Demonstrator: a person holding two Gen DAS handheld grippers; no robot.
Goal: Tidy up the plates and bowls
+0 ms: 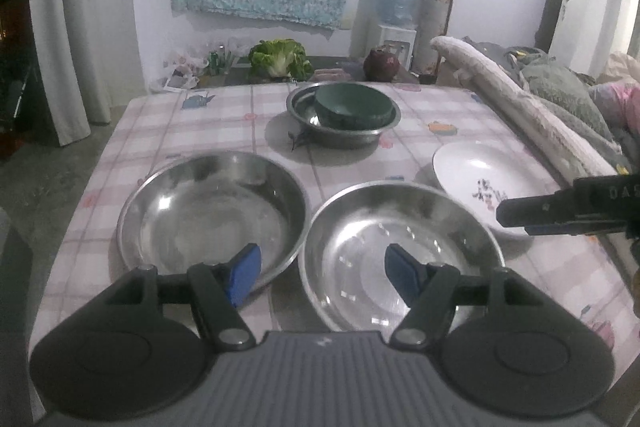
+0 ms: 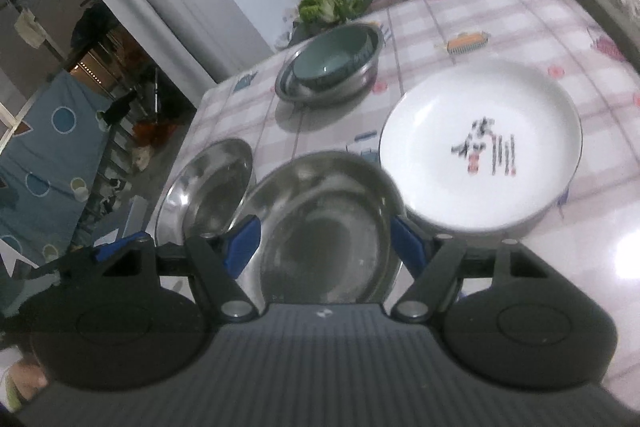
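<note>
2 steel plates are seen beyond the left gripper, whose jaws are spread and empty; the right gripper is likewise spread.

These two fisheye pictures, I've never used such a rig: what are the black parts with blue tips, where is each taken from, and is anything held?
Each picture comes from a camera on a hand-held two-finger tool, looking forward along its fingers. The black arms with blue pads are the tools themselves: the left tool in one view, the right tool in the other. Both stand open and hold nothing. On the checked tablecloth lie two empty steel bowls side by side, left and right, a white plate with a printed design, and farther back a green bowl sitting inside a third steel bowl.
</note>
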